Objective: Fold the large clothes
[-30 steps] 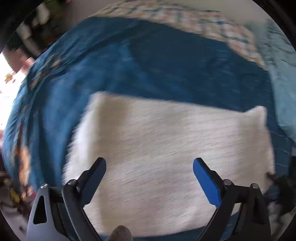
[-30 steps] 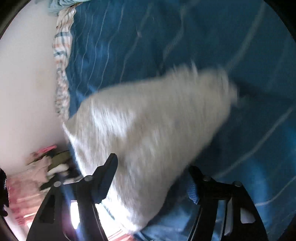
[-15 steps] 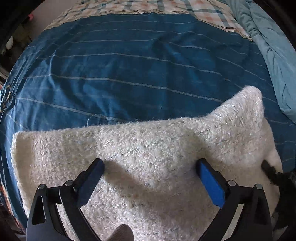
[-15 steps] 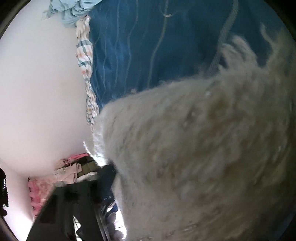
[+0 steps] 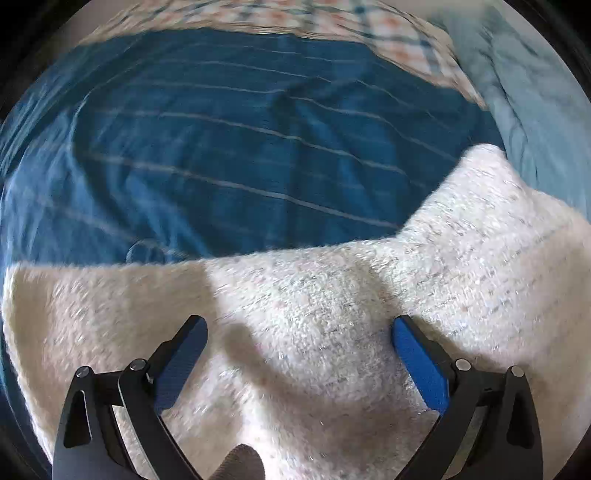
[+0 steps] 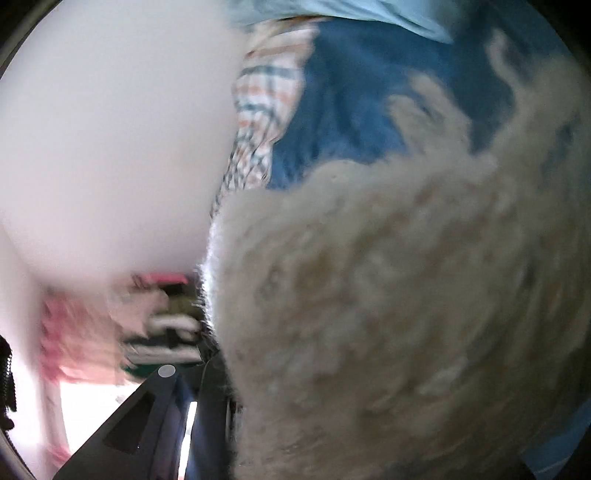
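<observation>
A cream fuzzy knitted garment (image 5: 332, 314) lies folded on a blue striped bedsheet (image 5: 221, 147). My left gripper (image 5: 299, 350) is open, its blue-padded fingers (image 5: 417, 358) spread just above the garment's near part. In the right wrist view the same garment (image 6: 388, 314) fills most of the frame, very close and blurred. It hides the right gripper's fingertips; only part of its dark left finger (image 6: 155, 417) shows, so I cannot tell whether the right gripper holds the cloth.
A plaid sheet (image 5: 332, 26) edges the far side of the bed. A light blue blanket (image 5: 535, 110) lies at the right. A white wall (image 6: 110, 129) and a pile of pink clothes (image 6: 85, 332) show beyond the bed.
The garment's right corner has been lifted and drawn closer to the right camera, now covering its fingers. The left gripper has stayed open over the garment while its view shifted slightly.
</observation>
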`<move>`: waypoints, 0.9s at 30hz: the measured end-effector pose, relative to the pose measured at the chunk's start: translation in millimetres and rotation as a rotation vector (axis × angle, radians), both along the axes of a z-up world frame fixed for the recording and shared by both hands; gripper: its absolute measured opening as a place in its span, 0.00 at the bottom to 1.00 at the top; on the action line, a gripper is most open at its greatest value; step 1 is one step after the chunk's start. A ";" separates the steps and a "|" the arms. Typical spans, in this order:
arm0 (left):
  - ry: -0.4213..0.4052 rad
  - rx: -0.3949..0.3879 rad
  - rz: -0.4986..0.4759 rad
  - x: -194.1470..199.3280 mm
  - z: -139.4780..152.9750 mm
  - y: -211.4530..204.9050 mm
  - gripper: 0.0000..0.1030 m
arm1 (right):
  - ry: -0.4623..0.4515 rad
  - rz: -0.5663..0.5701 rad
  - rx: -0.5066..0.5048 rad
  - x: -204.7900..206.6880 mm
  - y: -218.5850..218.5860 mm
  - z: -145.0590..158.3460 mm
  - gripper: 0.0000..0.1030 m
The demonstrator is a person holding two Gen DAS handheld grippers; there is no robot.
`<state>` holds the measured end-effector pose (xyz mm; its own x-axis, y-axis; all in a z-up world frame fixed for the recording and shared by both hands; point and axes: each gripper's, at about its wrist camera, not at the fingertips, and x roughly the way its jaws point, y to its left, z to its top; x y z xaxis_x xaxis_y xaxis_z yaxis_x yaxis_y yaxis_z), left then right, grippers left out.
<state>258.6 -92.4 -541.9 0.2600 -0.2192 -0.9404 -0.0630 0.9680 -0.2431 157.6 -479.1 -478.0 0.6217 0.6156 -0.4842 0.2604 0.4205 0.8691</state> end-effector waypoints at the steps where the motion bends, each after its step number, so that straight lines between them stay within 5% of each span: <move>1: 0.005 -0.014 0.029 -3.5 5.3 7.6 0.99 | -0.008 0.030 -0.028 3.3 7.1 7.2 0.21; 5: -0.053 -0.033 0.199 -52.8 55.1 85.0 0.99 | -0.071 0.203 -0.137 17.4 65.3 50.3 0.21; 10: -0.126 0.221 0.377 -151.9 94.3 186.9 0.99 | -0.139 0.438 -0.240 24.8 178.9 80.3 0.21; 14: -0.021 0.359 0.506 -223.7 67.3 252.3 1.00 | -0.158 0.635 -0.339 19.5 292.8 68.2 0.21; 19: 0.089 0.411 0.667 -282.0 17.7 311.1 1.00 | -0.121 0.876 -0.553 -13.2 428.9 0.7 0.21; 23: 0.158 0.398 0.707 -287.1 -29.1 339.6 1.00 | 0.001 0.968 -0.590 -30.0 473.0 -64.5 0.22; 27: 0.128 0.323 0.689 -281.7 -44.5 352.2 1.00 | 0.004 1.004 -0.614 -25.0 481.1 -56.9 0.29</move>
